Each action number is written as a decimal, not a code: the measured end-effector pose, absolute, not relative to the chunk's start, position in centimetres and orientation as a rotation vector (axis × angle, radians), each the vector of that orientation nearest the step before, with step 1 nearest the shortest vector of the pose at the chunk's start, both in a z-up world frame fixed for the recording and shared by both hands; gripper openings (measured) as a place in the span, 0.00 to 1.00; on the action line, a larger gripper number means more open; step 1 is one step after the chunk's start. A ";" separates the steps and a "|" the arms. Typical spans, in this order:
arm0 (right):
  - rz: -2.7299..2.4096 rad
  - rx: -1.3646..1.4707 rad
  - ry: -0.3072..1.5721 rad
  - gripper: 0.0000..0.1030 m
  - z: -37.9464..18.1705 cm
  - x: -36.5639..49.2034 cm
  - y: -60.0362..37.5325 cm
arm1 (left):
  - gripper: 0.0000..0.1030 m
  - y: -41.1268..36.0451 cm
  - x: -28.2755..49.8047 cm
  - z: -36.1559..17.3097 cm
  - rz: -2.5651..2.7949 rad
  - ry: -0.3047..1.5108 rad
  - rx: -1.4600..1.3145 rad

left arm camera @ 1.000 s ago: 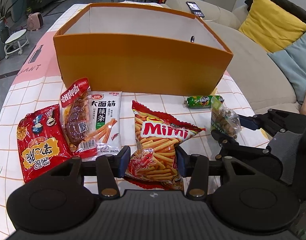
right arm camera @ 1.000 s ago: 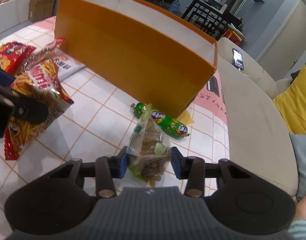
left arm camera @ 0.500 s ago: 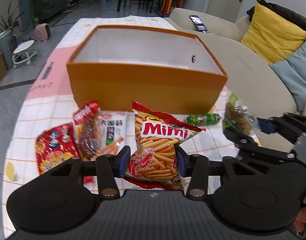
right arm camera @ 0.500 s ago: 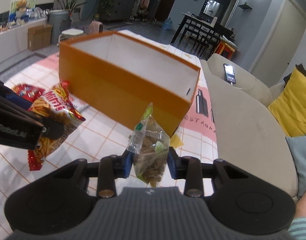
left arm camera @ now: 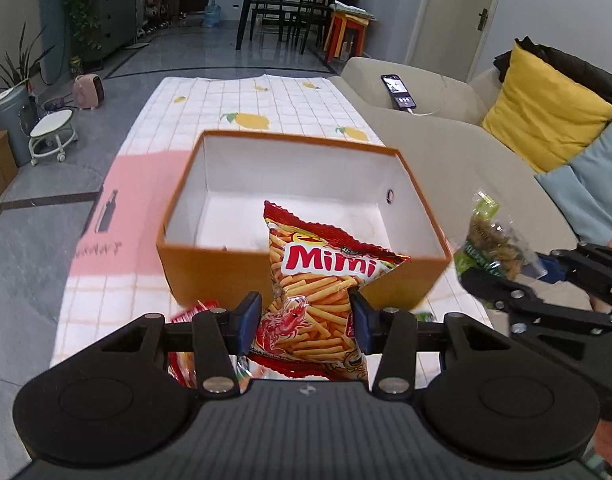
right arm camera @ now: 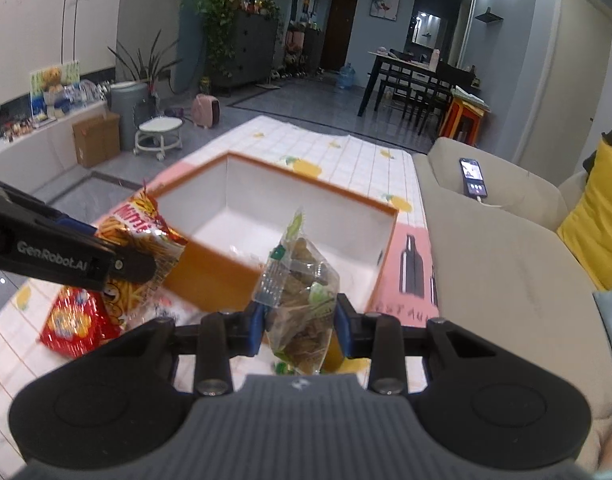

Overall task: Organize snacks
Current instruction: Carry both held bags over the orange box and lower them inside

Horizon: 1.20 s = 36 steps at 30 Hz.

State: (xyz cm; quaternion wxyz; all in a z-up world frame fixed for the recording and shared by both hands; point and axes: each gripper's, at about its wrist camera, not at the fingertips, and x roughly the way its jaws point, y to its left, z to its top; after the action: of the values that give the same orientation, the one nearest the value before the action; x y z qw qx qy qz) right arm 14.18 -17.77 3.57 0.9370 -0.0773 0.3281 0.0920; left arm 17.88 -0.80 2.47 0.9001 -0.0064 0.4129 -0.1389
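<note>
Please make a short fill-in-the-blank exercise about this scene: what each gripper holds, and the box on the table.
1. The left gripper is shut on a bag of snacks with the word ____ printed on it.
2. The right gripper is shut on a ____ bag of brown snacks.
3. The box is orange outside and ____ inside.
4. A ____ lies on the sofa arm.

Missing words: Mimi; clear; white; phone
</note>
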 end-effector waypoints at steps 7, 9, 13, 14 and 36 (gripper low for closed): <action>0.196 -0.181 0.681 0.32 4.8 18.8 -17.9 | 0.51 -1.4 21.6 3.5 -0.281 0.853 0.033; 0.198 -0.187 0.689 0.32 4.8 20.2 -17.8 | 0.51 -1.7 22.7 3.6 -0.278 0.851 0.052; 0.205 -0.190 0.712 0.32 4.3 23.1 -17.5 | 0.51 -2.0 25.0 3.5 -0.270 0.857 0.062; 0.208 -0.189 0.721 0.32 4.1 23.9 -17.5 | 0.51 -2.0 25.4 3.4 -0.267 0.861 0.060; 0.284 -0.069 1.114 0.32 -5.9 37.8 -16.4 | 0.51 -1.8 35.5 -5.2 -0.191 1.094 0.096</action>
State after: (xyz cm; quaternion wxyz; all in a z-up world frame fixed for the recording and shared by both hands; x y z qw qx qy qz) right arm 37.79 -16.37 -5.86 0.8387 -0.0327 0.5268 0.1342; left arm 35.52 -1.80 -5.19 0.8487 0.0457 0.5191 -0.0904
